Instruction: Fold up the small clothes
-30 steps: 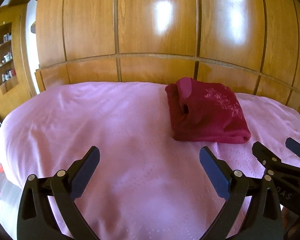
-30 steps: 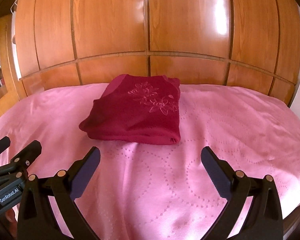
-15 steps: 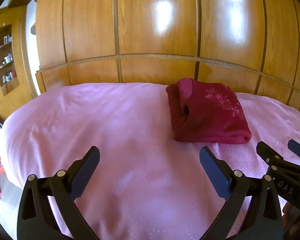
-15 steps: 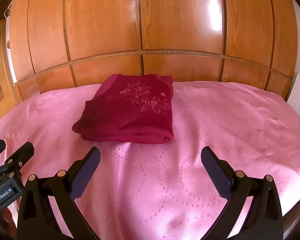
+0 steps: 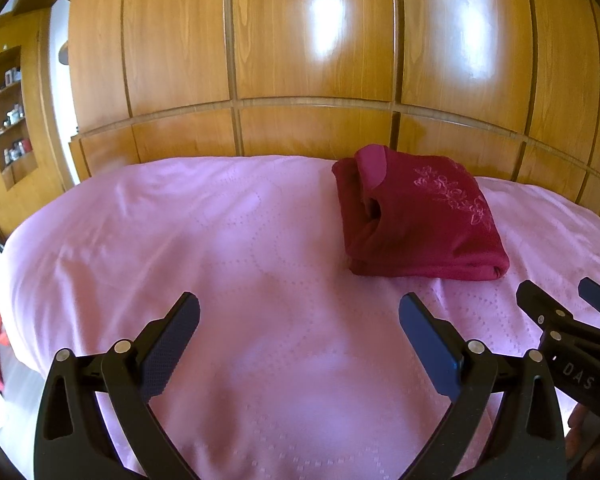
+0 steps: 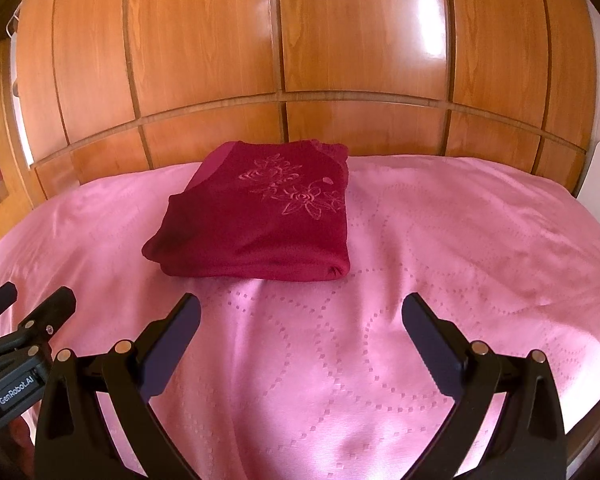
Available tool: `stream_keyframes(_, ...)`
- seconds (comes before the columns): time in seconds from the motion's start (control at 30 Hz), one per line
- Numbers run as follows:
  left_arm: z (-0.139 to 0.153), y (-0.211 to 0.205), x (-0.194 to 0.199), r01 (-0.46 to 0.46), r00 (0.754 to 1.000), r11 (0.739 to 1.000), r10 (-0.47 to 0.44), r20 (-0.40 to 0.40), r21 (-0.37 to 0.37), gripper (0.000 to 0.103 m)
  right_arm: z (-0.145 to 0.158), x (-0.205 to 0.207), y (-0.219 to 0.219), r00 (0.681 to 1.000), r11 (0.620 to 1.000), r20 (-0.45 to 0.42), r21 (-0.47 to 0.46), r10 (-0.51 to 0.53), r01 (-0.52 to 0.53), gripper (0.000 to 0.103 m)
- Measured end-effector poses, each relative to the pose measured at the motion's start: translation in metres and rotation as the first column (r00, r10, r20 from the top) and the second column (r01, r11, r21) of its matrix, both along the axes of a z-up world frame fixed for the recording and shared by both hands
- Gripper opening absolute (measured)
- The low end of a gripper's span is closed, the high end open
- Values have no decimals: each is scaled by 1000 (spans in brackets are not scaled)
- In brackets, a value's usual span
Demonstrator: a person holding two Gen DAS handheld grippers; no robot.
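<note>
A dark red garment point(image 5: 420, 220) point(image 6: 260, 224) with embroidered flowers lies folded into a neat rectangle on the pink bedspread point(image 5: 240, 260) point(image 6: 440, 240), toward the far side of the bed. My left gripper point(image 5: 298, 328) is open over bare bedspread, short of the garment and to its left. My right gripper point(image 6: 300, 328) is open too, just in front of the garment's near edge, touching nothing. Each gripper shows at the edge of the other's view: the right gripper point(image 5: 560, 300) and the left gripper point(image 6: 32, 304).
A glossy wooden panelled wall point(image 5: 312, 60) point(image 6: 300, 60) rises right behind the bed. A wooden shelf niche point(image 5: 10, 112) with small items stands at the far left. The bed edge drops off at the left point(image 5: 8, 280).
Both grippers have drifted slightly; the garment sits a little more to the right and lower in the left view. The garment itself has not been touched.
</note>
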State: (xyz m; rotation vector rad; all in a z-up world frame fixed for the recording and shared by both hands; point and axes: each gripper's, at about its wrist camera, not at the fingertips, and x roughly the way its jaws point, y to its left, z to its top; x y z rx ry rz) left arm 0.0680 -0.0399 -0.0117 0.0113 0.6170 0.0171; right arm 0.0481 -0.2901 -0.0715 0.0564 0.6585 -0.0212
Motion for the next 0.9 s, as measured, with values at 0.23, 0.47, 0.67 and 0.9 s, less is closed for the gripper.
stream_keyframes(0.23, -1, 0, 0, -4, 1000, 1000, 4, 8, 3, 99, 0, -2, 4, 1000, 1000, 3, -4, 8, -8, 101)
stream_keyframes(0.47, 1, 1, -4, -16, 1000, 1000, 16, 22, -1, 99, 2, -5, 7, 1000, 1000, 8, -4, 9, -8, 101)
stream_keyframes(0.67, 5, 2, -7, -21, 999, 1000, 21, 29, -7, 99, 2, -6, 9, 1000, 1000, 9, -4, 12, -12, 101)
stream_keyframes(0.9, 7, 2, -10, -17, 999, 1000, 18, 41, -16, 99, 2, -6, 10, 1000, 1000, 6, -3, 12, -12, 101)
